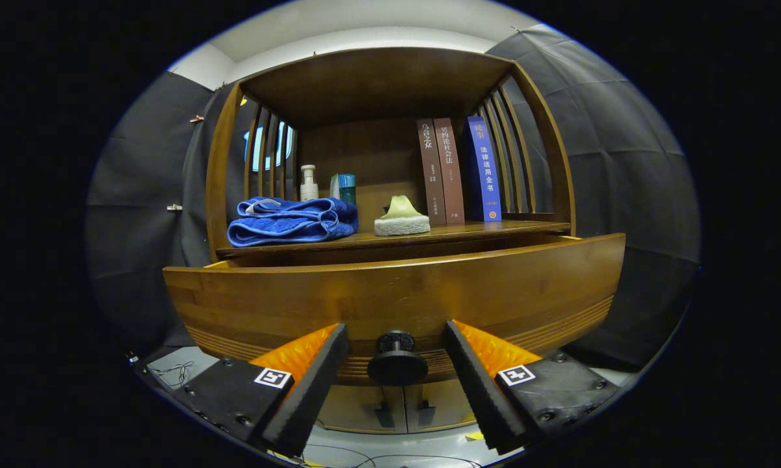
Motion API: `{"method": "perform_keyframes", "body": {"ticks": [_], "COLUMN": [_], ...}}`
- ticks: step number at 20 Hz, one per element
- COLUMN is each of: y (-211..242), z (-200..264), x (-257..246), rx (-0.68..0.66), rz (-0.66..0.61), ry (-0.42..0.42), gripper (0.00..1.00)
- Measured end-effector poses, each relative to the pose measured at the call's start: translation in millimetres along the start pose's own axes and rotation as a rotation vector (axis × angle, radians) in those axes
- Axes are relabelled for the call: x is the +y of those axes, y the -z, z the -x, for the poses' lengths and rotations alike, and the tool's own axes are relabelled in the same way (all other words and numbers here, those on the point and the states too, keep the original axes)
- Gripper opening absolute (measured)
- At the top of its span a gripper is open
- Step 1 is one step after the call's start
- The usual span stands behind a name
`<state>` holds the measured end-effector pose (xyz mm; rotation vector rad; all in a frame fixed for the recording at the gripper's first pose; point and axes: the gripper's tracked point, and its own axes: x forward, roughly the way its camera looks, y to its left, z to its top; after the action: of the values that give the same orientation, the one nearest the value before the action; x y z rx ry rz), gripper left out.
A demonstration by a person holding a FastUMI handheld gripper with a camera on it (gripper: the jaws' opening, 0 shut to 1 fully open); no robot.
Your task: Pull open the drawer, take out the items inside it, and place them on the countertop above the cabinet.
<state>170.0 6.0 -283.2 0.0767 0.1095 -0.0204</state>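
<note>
The gripper (397, 383) has its fingers (315, 370) spread apart, one on each side of the round black knob (397, 365), neither pad touching it. The knob sits low on the wooden drawer front (390, 296), which stands pulled out from the cabinet, a gap showing behind its top edge. Its contents are hidden from here. Beyond, on the bench (403, 235) above, lie a folded blue towel (291, 221), a white pump bottle (309, 184), a teal container (344, 187), a green-topped sponge (401, 218) and three upright books (458, 170). Opening seems about done; next calls for lifting over the front and reaching inside.
</note>
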Motion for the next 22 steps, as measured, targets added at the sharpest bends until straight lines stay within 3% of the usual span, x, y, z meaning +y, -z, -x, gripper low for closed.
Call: {"method": "perform_keyframes", "body": {"ticks": [17, 22], "y": [-7.9, -9.5], "z": [-80.3, -85.5], "x": [4.2, 4.8], "rx": [0.021, 0.002], "rz": [-0.002, -0.003], "ry": [-0.005, 0.007], "gripper": [0.99, 0.99]}}
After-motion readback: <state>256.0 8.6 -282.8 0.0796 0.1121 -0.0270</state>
